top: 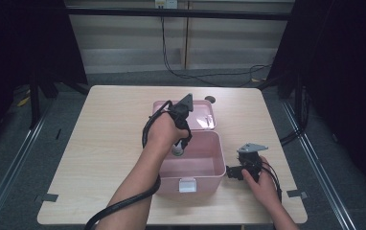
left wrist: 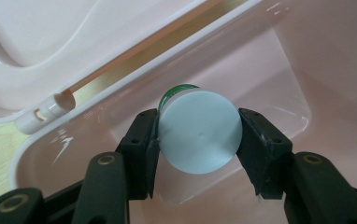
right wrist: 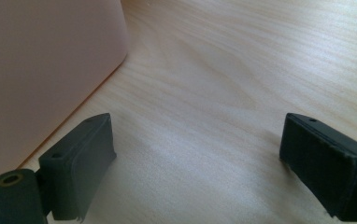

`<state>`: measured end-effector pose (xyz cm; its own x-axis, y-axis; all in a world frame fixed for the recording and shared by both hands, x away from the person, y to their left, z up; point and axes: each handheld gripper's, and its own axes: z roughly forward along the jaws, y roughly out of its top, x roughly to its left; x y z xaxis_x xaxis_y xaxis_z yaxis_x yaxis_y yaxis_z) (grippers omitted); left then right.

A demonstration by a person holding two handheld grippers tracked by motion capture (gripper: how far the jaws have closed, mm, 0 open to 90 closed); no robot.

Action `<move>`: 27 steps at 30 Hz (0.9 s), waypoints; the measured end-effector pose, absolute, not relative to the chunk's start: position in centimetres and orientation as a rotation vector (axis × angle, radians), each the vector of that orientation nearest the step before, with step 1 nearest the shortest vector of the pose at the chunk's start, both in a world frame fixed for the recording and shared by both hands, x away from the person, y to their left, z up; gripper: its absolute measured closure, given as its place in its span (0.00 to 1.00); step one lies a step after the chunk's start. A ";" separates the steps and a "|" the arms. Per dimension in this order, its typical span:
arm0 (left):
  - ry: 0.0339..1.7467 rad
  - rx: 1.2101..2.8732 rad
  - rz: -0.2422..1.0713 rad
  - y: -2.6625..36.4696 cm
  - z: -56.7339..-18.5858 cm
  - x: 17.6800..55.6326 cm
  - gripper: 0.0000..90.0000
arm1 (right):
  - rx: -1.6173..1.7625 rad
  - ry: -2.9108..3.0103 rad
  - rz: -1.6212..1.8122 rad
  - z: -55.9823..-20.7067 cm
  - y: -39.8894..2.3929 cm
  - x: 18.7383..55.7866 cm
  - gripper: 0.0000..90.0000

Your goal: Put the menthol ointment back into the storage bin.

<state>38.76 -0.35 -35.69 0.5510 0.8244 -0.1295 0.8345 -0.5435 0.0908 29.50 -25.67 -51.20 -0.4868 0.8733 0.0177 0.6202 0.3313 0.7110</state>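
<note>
Left gripper (left wrist: 199,140): jaws clamped on small white-capped bottle with green band (left wrist: 200,130), nearest the lens.
Bottle position: held over open pink plastic box (top: 205,165), not yet on its floor.
Lid (top: 202,115): folded back.
Right gripper (right wrist: 204,163): jaws apart, empty, over pale wooden table (top: 114,124) beside box.
Progress (judged): release remaining.

The surface (right wrist: 242,70) looks like pale wood, with fine straight grain and a soft matt sheen. The pink box (left wrist: 279,56) looks like smooth glossy plastic, catching bright white glints along its rim and floor. Its open lid (top: 205,115) has the same shiny finish. The bottle cap (left wrist: 200,133) is smooth matt white plastic. The pads (right wrist: 81,163) of the black tongs look dull and rubbery, their edges slightly frayed.
</note>
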 end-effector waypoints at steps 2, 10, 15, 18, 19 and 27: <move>1.428 2.637 -0.104 -0.4 -35.8 38.8 0.56 | 1.324 2.233 0.946 -51.2 -25.7 29.5 0.11; 1.489 2.608 -0.100 -0.2 -36.8 39.0 0.56 | 1.325 2.232 0.947 -51.2 -25.7 29.5 0.11; 1.509 2.596 -0.098 -0.2 -37.1 39.0 0.56 | 1.325 2.232 0.948 -51.2 -25.7 29.5 0.11; 1.510 2.585 -0.083 -0.1 -37.5 39.0 0.56 | 1.325 2.232 0.947 -51.2 -25.7 29.5 0.11; 1.514 2.583 -0.086 -0.1 -37.6 39.0 0.56 | 1.325 2.232 0.947 -51.2 -25.7 29.5 0.11; 1.523 2.564 -0.061 -0.4 -38.4 38.7 0.56 | 1.325 2.232 0.948 -51.2 -25.7 29.5 0.11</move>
